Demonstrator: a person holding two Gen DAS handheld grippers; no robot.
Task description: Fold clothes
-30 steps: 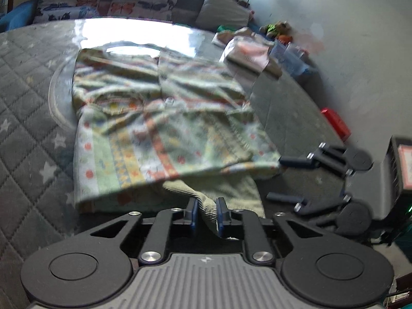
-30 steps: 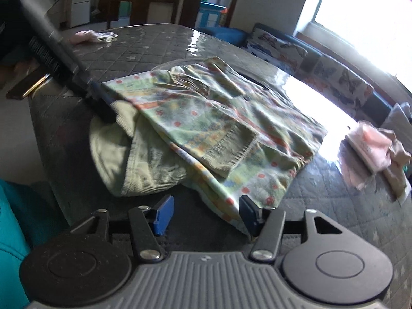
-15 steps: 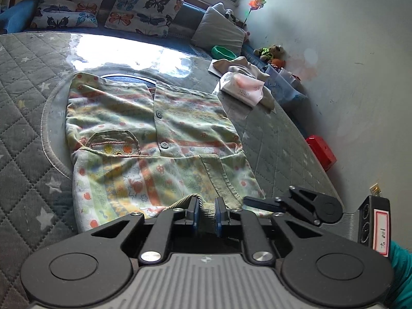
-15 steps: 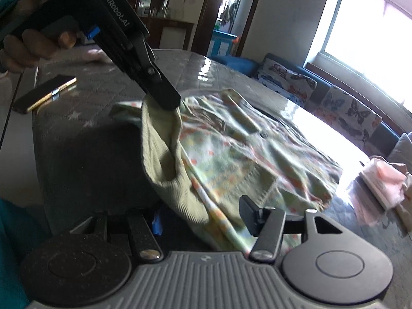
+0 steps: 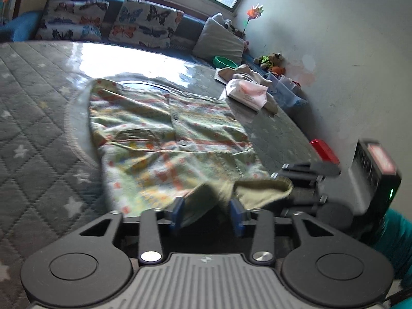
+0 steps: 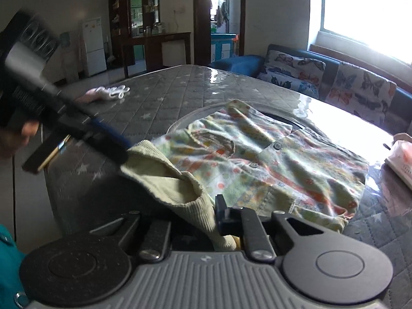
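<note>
A flowery, striped button shirt (image 5: 167, 139) (image 6: 283, 162) lies spread on the grey quilted table (image 5: 33, 118). A pale green corduroy garment (image 5: 260, 190) (image 6: 164, 182) hangs bunched over its near hem. My left gripper (image 5: 207, 213) (image 6: 113, 149) has its jaws opening. The corduroy sits loosely between its blue pads (image 5: 177, 211). My right gripper (image 6: 200, 213) (image 5: 291, 180) is closing on another fold of the same corduroy. One of its fingers (image 6: 219, 211) presses the cloth and the other is hidden under it.
Folded pink clothes (image 5: 247, 92) (image 6: 401, 159) sit at the table's far side by the wall. A small pink item (image 6: 103, 94) lies near the far corner. A dark flat object (image 6: 46, 152) rests at the table's near edge. Butterfly cushions (image 5: 141, 23) line a couch behind.
The left jaws, shut on the corduroy before, have spread apart. The right jaws, open before, have closed on the corduroy. Both hands moved, and the corduroy was lifted up off the table.
</note>
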